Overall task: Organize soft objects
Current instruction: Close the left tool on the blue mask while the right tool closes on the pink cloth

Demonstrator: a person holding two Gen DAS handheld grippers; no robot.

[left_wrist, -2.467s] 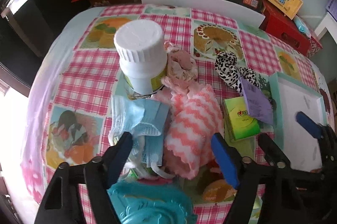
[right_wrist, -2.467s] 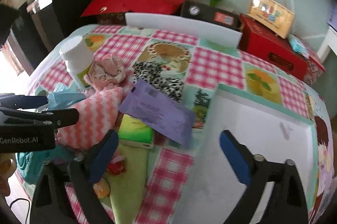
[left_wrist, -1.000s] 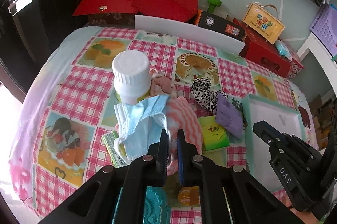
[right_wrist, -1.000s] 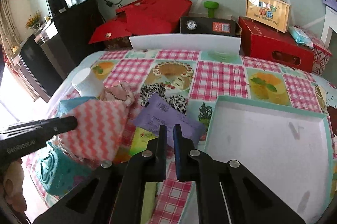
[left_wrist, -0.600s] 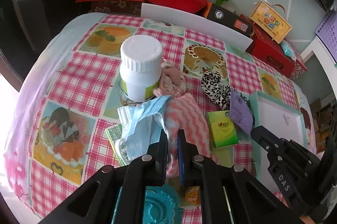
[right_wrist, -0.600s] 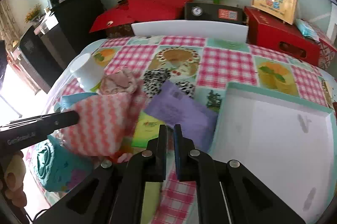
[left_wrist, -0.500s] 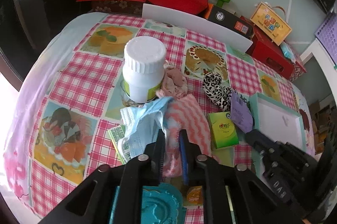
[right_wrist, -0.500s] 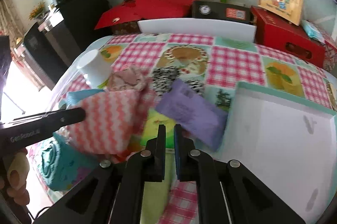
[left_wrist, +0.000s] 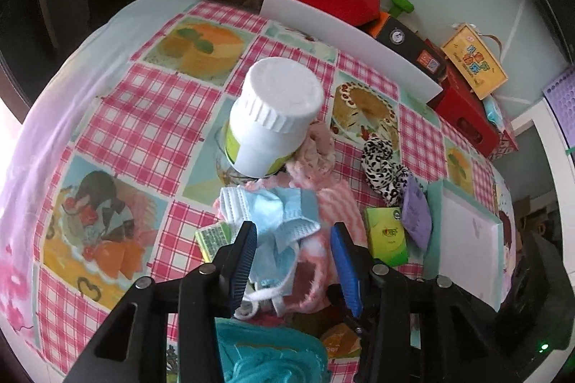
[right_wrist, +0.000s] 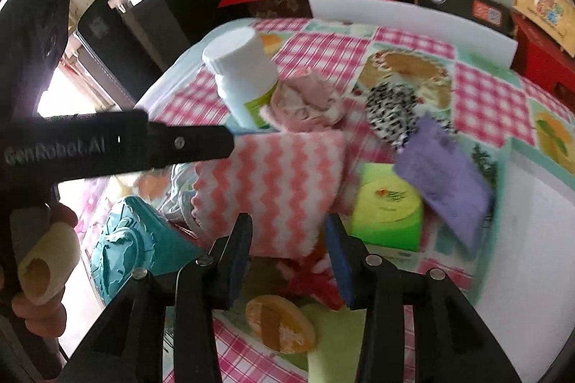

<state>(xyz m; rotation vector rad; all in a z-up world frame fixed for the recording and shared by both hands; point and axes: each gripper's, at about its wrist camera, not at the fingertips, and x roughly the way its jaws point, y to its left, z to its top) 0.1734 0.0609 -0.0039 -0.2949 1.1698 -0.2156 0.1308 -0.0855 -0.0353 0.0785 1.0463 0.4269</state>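
step: both tongs open over the soft pile
left gripper (left_wrist: 293, 248): straddles blue mask (left_wrist: 276, 208)
right gripper (right_wrist: 287, 239): at pink zigzag cloth (right_wrist: 273, 188)
next: probably pinch, lift

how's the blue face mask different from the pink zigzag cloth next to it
The blue face mask is plain pale blue with white edges and ear loops; the pink zigzag cloth is fluffy, with coral and white chevron stripes. The mask is crumpled and thin, while the cloth is thicker and spread fairly flat. The mask lies partly over the cloth's edge, between the open fingers of the left gripper. Both are soft and sit in the same pile.
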